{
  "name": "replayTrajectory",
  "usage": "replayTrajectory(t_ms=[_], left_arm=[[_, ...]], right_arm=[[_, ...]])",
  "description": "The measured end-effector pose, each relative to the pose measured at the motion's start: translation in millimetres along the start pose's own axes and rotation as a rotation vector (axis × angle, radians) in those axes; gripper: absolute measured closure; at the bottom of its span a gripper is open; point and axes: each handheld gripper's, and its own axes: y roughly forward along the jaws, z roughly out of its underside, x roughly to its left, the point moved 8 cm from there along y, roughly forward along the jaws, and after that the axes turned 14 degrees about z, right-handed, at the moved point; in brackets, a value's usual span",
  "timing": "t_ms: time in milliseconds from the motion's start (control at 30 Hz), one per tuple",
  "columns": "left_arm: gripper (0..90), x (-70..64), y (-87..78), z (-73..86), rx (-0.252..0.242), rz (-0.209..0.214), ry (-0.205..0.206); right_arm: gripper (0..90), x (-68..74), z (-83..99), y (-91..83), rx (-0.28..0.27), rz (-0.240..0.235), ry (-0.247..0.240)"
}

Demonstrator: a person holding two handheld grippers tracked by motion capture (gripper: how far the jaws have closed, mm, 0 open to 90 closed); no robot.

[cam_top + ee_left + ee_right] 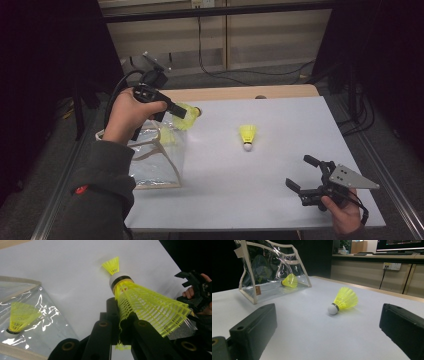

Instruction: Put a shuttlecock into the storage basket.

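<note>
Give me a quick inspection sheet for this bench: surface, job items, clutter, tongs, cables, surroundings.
Surface: white tabletop, wooden strip along the far edge.
Job's things: clear bag standing at the left, one yellow shuttlecock inside; second shuttlecock held above the bag; third shuttlecock lying mid-table, apart from both tongs.
Clutter: nothing seen.
Grippers: left tongs shut on the skirt of the second shuttlecock; right tongs open, empty, low over the near right corner.
Cables: one black cable trails from the left tongs; more on the floor behind the table.
Surroundings: dim room, wood-panelled wall behind, wall socket.
</note>
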Motion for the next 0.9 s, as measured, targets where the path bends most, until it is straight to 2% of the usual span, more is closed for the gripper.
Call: replayTrajectory(t_ms=[433,600,800,900], left_arm=[[88.6,8.2,-13.4,0.6,-0.029,-0.01,-0.019],[88.6,7.5,-16.9,-0.8,-0.049,-0.007,-0.02],[88.5,8.9,-19.1,-2.3,-0.049,-0.018,-0.013],[88.5,9.7,-19.5,-1.7,-0.047,-0.018,-0.022]], right_arm=[[1.0,0.1,-0.3,0.2,-0.002,0.001,-0.001],[1.0,-0.4,0.7,0.0,0.004,0.001,-0.002],[1.0,-0.9,0.2,-0.1,-0.001,0.002,-0.005],[1.0,-1.6,0.1,-0.1,-0.003,0.005,-0.004]])
